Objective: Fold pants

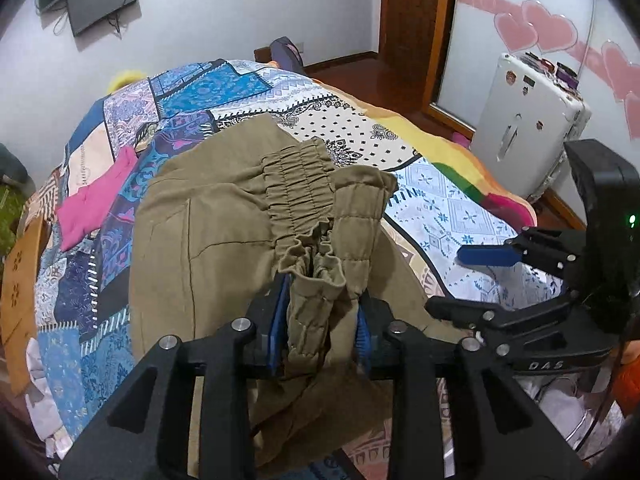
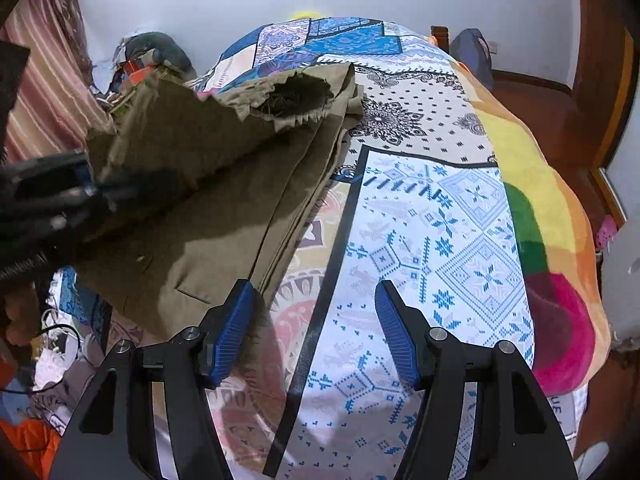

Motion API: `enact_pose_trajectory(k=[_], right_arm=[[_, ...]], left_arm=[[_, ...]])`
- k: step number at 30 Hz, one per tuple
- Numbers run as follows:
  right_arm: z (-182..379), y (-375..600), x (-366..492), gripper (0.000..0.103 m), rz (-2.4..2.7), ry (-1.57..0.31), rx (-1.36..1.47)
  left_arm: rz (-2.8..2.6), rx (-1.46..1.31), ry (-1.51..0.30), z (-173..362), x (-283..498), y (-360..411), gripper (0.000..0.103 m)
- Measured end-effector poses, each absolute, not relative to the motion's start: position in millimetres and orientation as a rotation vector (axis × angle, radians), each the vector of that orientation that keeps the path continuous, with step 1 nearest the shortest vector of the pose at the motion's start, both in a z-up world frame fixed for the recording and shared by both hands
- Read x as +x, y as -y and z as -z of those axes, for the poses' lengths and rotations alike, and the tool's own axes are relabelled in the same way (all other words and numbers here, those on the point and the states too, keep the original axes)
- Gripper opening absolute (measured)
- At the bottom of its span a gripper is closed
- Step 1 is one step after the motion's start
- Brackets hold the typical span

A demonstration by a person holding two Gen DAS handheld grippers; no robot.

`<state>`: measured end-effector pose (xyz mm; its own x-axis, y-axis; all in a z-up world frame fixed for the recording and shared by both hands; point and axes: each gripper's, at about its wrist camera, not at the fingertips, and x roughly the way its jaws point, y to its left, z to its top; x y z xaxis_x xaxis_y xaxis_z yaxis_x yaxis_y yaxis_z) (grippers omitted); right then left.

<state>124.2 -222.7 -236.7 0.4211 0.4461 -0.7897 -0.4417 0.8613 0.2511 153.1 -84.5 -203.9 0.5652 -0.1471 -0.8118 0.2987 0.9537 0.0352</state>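
Olive-brown pants (image 1: 216, 216) are shown lying on a bed covered by a patchwork bedspread (image 1: 452, 204), with their bulk toward the left side of the bed and the gathered elastic waistband (image 1: 298, 188) raised above the rest of the fabric. A bunched part of the elastic edge is clamped between the blue pads of the left tool (image 1: 320, 320), whose fingers are drawn in narrow around the cloth. In the right wrist view the same garment (image 2: 224, 184) is seen lifted at one end, its frayed-looking opening (image 2: 296, 98) turned toward the camera, while the lower folded layers rest flat on the bedspread (image 2: 440, 240). The right tool (image 2: 314, 328) is held wide apart and empty, just beside the near edge of the pants, with its left pad (image 2: 236, 328) close to the fabric; contact cannot be judged. The right tool (image 1: 488, 256) is also visible at the right of the left wrist view, above the bedspread. A pink garment (image 1: 96, 200) lies on the bed's left side, near the pants. A white suitcase (image 1: 528, 128) stands beyond the bed's right edge.
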Motion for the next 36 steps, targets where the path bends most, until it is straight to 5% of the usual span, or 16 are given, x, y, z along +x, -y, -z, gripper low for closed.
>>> enact_pose_trajectory(k=[1, 3, 15, 21, 27, 36], right_arm=[[236.4, 224.6, 123.4, 0.059, -0.552, -0.992, 0.006], [234.4, 227.6, 121.6, 0.059, -0.541, -0.99, -0.005], [174.1, 233.6, 123.3, 0.059, -0.551, -0.827, 0.024], [151.8, 200.6, 129.5, 0.059, -0.63, -0.754, 0.03], [175.8, 162.5, 130.4, 0.059, -0.672, -0.805, -0.01], [224.0, 186.0, 120.6, 0.062, -0.646, -0.912, 0.075]], left_arm=[[0.279, 0.167, -0.951, 203.4, 152.7, 85.6, 0.061], [0.318, 0.108, -0.978, 202.9, 151.1, 83.7, 0.075], [0.241, 0.101, -0.812, 145.2, 125.3, 38.5, 0.082], [0.146, 0.077, -0.898, 173.4, 137.8, 1.2, 0.082], [0.133, 0.05, -0.996, 217.0, 133.6, -10.5, 0.082], [0.111, 0.074, -0.914, 184.5, 134.7, -39.9, 0.082]])
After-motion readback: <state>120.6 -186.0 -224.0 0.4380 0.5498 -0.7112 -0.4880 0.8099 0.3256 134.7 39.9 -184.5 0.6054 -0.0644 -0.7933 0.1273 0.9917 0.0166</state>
